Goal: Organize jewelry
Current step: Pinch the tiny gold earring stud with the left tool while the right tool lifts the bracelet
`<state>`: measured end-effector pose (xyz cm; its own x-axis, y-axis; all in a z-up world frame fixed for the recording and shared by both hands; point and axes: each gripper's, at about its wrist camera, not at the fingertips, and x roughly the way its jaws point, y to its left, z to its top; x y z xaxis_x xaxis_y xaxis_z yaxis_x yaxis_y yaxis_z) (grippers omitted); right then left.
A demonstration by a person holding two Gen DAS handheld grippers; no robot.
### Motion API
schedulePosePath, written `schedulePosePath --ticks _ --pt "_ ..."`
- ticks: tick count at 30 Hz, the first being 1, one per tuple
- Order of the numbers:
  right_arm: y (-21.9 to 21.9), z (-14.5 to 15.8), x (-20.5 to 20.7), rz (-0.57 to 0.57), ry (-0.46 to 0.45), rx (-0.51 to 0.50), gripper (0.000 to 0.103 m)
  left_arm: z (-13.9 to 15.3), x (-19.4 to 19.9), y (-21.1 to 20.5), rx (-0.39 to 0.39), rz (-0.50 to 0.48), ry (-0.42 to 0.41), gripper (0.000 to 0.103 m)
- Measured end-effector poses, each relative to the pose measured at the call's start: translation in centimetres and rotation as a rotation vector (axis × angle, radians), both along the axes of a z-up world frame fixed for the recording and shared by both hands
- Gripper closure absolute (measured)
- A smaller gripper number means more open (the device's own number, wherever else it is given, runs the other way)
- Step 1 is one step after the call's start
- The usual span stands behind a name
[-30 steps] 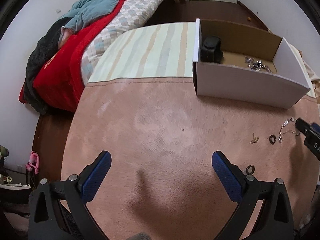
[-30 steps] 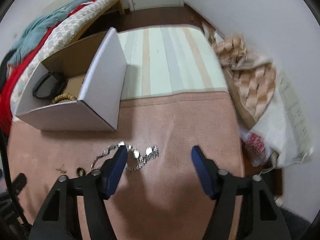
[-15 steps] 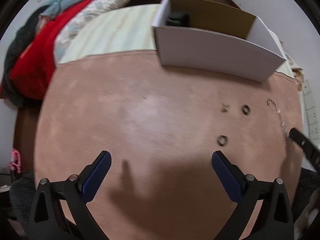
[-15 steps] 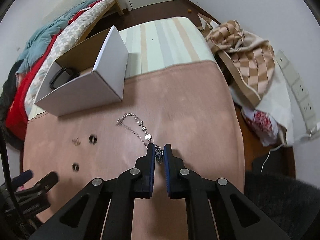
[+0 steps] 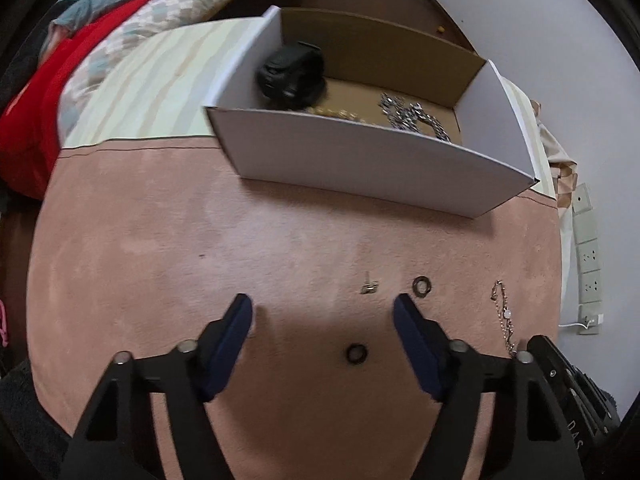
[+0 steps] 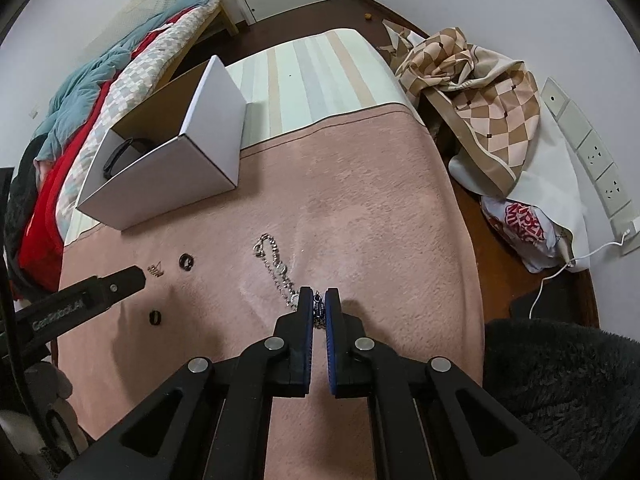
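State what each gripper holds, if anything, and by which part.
The right gripper is shut on the silver chain bracelet, pinching its near end; the rest trails on the pink blanket. The left gripper is open, holding nothing.

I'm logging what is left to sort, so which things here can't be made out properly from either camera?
- Chain: its gripped end is hidden between the right gripper's pads, right view.
- Box contents: the front wall hides the floor near it, left view; in the right view only a black band shows.
- Small gold piece: too small to identify in either view.
- Right gripper: cut off by the frame edge, left view.
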<state>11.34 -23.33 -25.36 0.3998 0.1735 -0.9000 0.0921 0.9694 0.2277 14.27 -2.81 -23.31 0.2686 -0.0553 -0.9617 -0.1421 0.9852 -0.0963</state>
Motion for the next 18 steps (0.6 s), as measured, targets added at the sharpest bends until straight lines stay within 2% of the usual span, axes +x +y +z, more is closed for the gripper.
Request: schedulePosePath --ticks 4,7,10,11,14,15,18 --pt "-0.3 0.1 0.3 -0.016 -0.002 -0.004 0.097 -1.0 0.6 -0.6 -0.001 -0.024 0.019 0.041" --pt "-0.4 0.1 0.4 -0.027 0.0 -0.006 0.097 -1.1 0.8 -1.2 0.015 -0.04 0.006 0.048" --pt "-0.4 -0.1 0.5 -0.03 0.006 -0.006 0.097 -1.0 1.4 -1.8 0.033 -0.058 -0.012 0.064" --pt "-0.4 -0.1 0.5 -0.03 0.007 -0.008 0.097 -0.9 1.6 -2.0 0.039 -0.067 -0.019 0.075" --pt "-0.3 -0.1 0.5 -0.03 0.01 -0.008 0.097 -0.8 1.8 -2.5 0.04 -0.082 -0.025 0.093" --pt "-0.3 -0.1 0.5 -0.03 0.009 -0.008 0.097 -0.8 2.1 -2.5 0.037 -0.086 -0.026 0.097" --pt "-0.3 0.4 0.5 -0.03 -0.001 -0.005 0.097 -0.5 2.6 -2.5 0.033 -0.099 -0.044 0.097"
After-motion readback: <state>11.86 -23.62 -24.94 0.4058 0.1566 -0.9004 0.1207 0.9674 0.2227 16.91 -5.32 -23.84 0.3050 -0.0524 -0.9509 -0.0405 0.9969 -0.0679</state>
